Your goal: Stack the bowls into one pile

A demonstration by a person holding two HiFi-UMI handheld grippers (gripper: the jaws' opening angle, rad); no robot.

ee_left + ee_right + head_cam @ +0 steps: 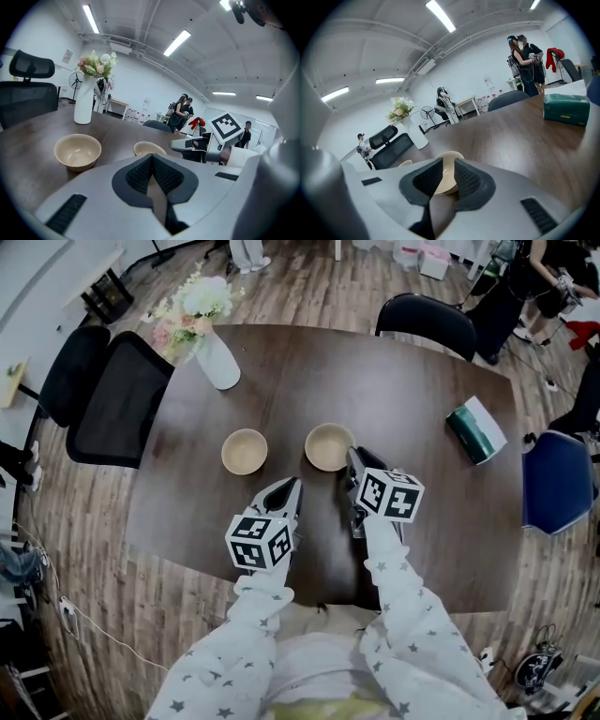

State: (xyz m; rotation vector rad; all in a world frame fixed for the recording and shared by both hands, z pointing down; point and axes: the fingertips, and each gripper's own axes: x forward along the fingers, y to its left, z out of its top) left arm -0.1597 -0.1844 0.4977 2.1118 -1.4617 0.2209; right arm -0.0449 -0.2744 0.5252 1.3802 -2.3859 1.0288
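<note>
The right bowl and left bowl sit upright on the dark table, side by side but apart, not yet stacked. The right gripper has its jaws partly apart and empty, with the right bowl just ahead of the gap. The left gripper is closed on nothing. A shallow pinch on that rim could tip the bowl or send it skidding into its neighbour.
</note>
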